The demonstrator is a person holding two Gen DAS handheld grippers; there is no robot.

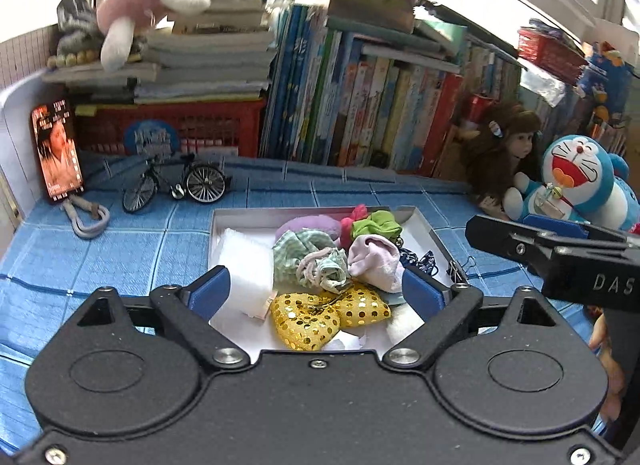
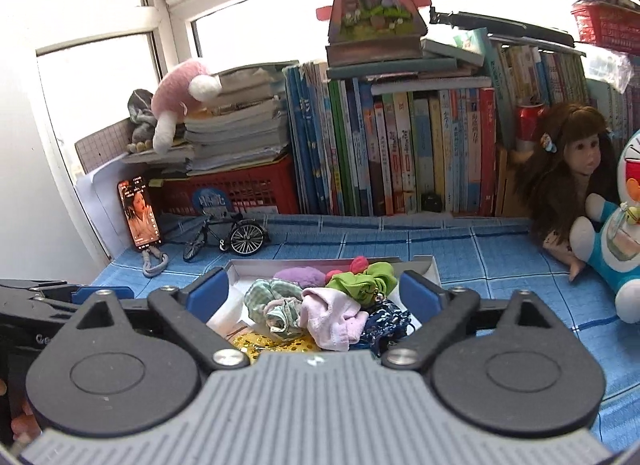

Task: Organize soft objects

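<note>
A shallow white box (image 1: 256, 215) (image 2: 434, 269) on the blue checked cloth holds a heap of soft things: a gold sequin heart cushion (image 1: 308, 319), a green checked scrunchie (image 1: 304, 255) (image 2: 272, 301), a pale pink cloth (image 1: 376, 261) (image 2: 332, 319), a lime green scrunchie (image 1: 376, 225) (image 2: 360, 283), a purple pad (image 1: 310, 223) (image 2: 298, 275), a folded white cloth (image 1: 246, 271) and a dark blue patterned cloth (image 2: 390, 321). My left gripper (image 1: 316, 291) is open above the box's near end. My right gripper (image 2: 316, 291) is open and empty above the heap.
A doll (image 2: 576, 169) and a Doraemon plush (image 1: 576, 181) sit at the right. A model bicycle (image 1: 176, 185), a phone (image 1: 58, 151) and a red basket (image 1: 172, 125) stand at the back left. Books (image 2: 400, 145) line the back. A pink plush (image 1: 136, 5) lies on stacked papers.
</note>
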